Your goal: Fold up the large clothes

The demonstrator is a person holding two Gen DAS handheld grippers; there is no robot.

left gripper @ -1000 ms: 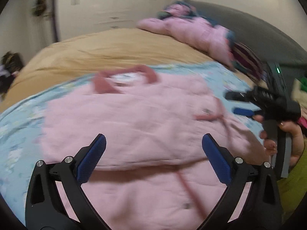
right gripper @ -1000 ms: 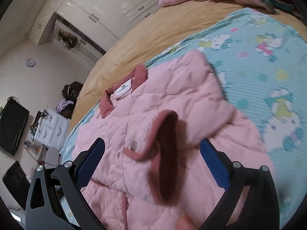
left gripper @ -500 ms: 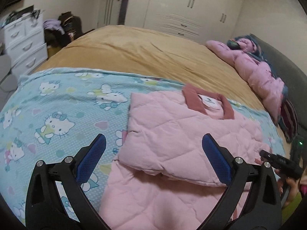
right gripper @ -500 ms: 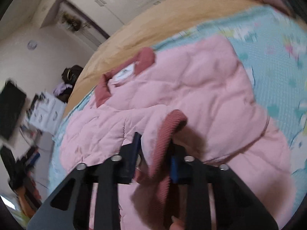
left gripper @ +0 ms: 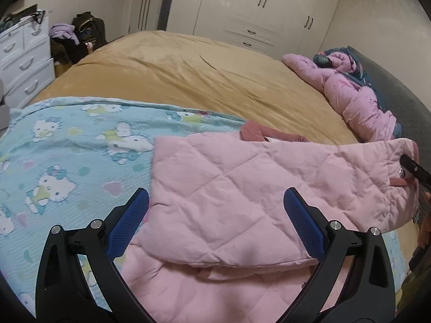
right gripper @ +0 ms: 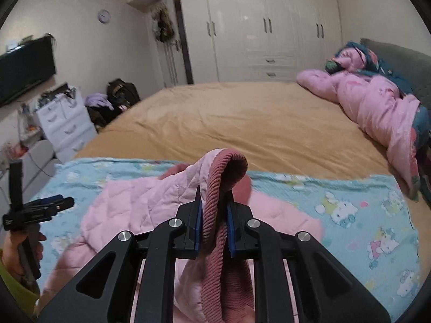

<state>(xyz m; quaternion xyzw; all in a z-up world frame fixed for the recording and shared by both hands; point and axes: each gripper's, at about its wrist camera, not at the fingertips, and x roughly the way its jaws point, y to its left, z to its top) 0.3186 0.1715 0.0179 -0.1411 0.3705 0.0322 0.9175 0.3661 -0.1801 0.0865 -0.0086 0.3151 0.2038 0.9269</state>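
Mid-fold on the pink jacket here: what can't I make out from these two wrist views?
- Pink jacket hem: cut off by the bottom edge and the left gripper in the left wrist view.
- Collar label: hidden behind the folded panel there.
- Ribbed cuff lower end: hidden behind the right gripper, which is shut on it.
- Right gripper in the left wrist view: only a tip shows at the right edge.
- Cartoon blanket: near edge out of frame.
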